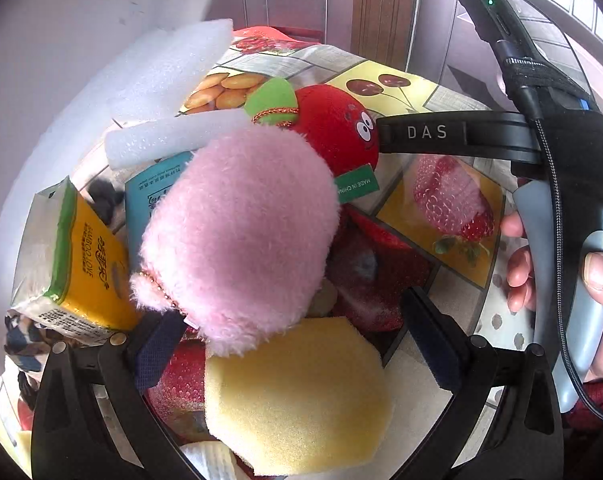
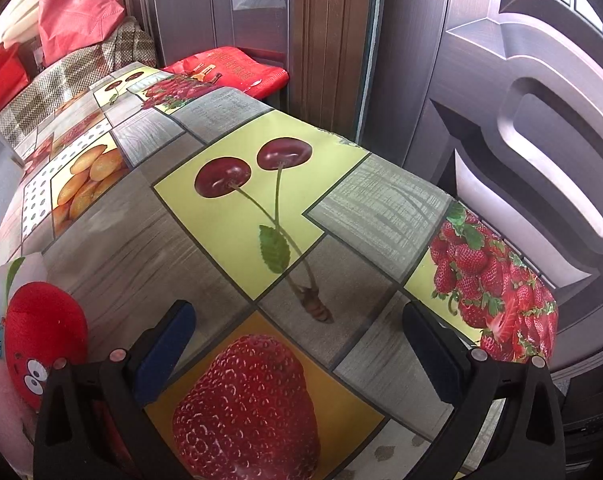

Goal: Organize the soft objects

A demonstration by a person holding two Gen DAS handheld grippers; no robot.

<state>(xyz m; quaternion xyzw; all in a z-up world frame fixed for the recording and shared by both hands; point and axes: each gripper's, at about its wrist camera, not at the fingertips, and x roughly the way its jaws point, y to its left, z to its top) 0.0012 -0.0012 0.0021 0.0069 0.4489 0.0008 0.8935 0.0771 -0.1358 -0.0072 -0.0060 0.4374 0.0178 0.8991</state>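
My left gripper (image 1: 293, 320) stands open over a pile of soft things. A fluffy pink plush (image 1: 237, 240) lies between its fingers, its lower end beside the left pad. Below it, a yellow sponge (image 1: 301, 396) fills the gap. Behind sits a red strawberry plush (image 1: 337, 128) with googly eyes and a green leaf. One black finger (image 1: 425, 133) of the right gripper, held by a hand (image 1: 601, 280), reaches the red plush from the right. In the right wrist view my right gripper (image 2: 299, 314) is open over bare tablecloth, with the red plush (image 2: 41, 336) at its left.
A white foam stick (image 1: 173, 140), a large white foam slab (image 1: 169, 64), a yellow tissue pack (image 1: 77, 268) and a blue pack (image 1: 153, 196) lie left of the pile. The fruit-print tablecloth (image 2: 101, 264) ends at a dark door (image 2: 541, 140). Red bags (image 2: 77, 8) sit far left.
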